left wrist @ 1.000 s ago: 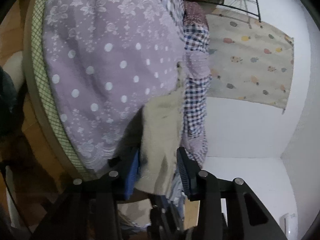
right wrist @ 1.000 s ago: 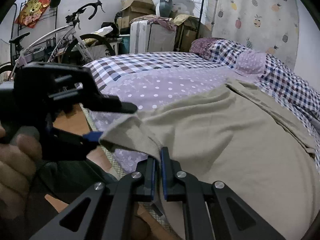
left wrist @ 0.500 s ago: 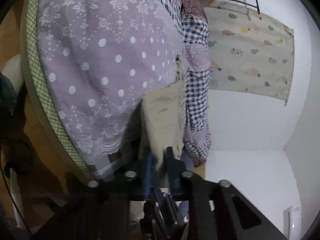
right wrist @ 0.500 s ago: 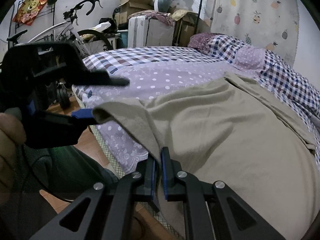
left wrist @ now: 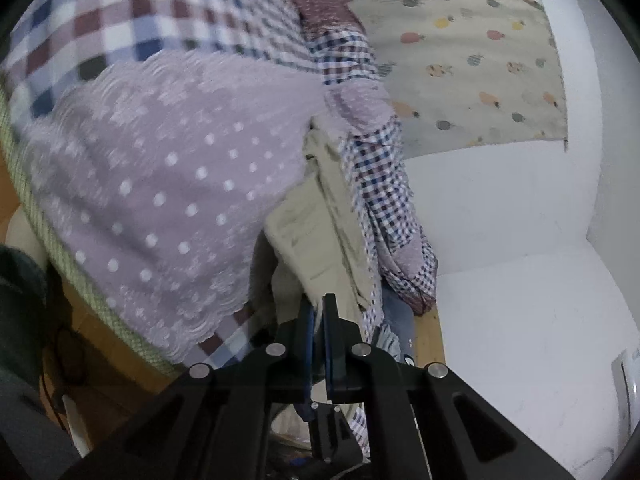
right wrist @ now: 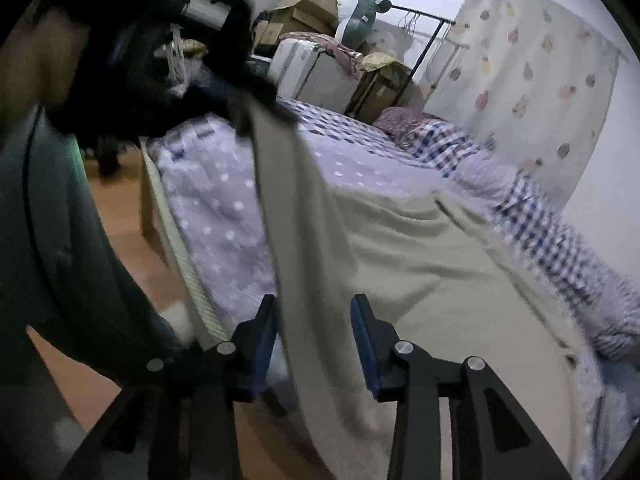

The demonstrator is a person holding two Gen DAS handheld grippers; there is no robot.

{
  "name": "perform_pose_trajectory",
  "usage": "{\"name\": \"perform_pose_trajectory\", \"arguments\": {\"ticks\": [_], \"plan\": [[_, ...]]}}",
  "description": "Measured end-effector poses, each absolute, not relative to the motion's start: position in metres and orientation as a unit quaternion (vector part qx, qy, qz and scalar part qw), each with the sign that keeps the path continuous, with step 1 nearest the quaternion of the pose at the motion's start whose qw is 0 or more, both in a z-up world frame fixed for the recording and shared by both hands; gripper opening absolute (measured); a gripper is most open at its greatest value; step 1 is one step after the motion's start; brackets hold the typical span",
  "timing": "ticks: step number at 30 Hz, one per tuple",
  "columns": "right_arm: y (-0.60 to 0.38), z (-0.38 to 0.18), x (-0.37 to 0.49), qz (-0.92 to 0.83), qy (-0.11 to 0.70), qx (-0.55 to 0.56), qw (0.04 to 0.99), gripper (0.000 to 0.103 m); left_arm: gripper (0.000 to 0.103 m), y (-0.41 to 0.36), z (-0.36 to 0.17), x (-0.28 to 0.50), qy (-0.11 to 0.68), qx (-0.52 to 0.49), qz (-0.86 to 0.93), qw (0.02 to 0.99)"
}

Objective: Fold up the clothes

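The garment (right wrist: 420, 264) is a plain beige piece, soft and matte, spread wide over the bed (right wrist: 216, 208) with long shallow creases running across it. One corner is hauled up into a steep ridge, rising to the upper left of the right wrist view. Up there the left gripper (right wrist: 240, 110), a dark blurred shape, has that corner pinched. From the left wrist view the same cloth (left wrist: 320, 232) hangs in a narrow folded strip with a stitched seam, dropping straight into the blue pads (left wrist: 306, 344), which are squeezed tight on its edge with only a sliver between them. That tool looks along the length of the bed.

The right gripper (right wrist: 314, 344) is spread wide, blue pads well apart, with the raised fold of beige fabric passing between the fingers; whether it touches either pad is unclear. It grips nothing.

Under the garment lies a lilac cover (left wrist: 168, 184) with white dots and a scalloped lace hem, and beyond it a checked sheet (left wrist: 120, 12) in blue, maroon and white. A green woven mat edge (right wrist: 188, 276) lines the bed side. On the wall hangs a pale cloth (right wrist: 532, 92) printed with small fruit. Cardboard boxes (right wrist: 304, 4) are stacked behind the bed.
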State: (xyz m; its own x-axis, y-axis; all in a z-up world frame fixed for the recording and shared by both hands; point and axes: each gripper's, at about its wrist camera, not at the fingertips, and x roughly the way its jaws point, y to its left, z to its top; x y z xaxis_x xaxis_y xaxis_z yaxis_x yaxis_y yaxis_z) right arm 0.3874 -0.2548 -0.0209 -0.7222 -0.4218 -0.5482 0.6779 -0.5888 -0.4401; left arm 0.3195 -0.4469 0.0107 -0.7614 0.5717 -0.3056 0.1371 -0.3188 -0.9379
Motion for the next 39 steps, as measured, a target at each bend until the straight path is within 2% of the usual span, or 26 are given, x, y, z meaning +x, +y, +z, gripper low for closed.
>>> {"name": "perform_pose_trajectory", "arguments": {"ticks": [8,19,28,39], "plan": [[-0.225,-0.033,0.387,-0.878,0.386,0.170,0.224,0.041,0.002,-0.434,0.061,0.311,-0.535,-0.301,0.766,0.191],[-0.137,-0.044,0.371,-0.880,0.413,0.211,0.105,0.041,0.002,-0.425,0.112,0.300,-0.515,-0.282,0.780,0.217],[-0.047,-0.052,0.359,-0.860,0.436,0.265,0.007,0.041,0.002,-0.435,0.115,0.298,-0.520,-0.286,0.776,0.215],[0.019,-0.065,0.368,-0.815,0.498,0.294,-0.037,0.040,0.002,-0.438,0.102,0.301,-0.518,-0.299,0.775,0.203]]}}
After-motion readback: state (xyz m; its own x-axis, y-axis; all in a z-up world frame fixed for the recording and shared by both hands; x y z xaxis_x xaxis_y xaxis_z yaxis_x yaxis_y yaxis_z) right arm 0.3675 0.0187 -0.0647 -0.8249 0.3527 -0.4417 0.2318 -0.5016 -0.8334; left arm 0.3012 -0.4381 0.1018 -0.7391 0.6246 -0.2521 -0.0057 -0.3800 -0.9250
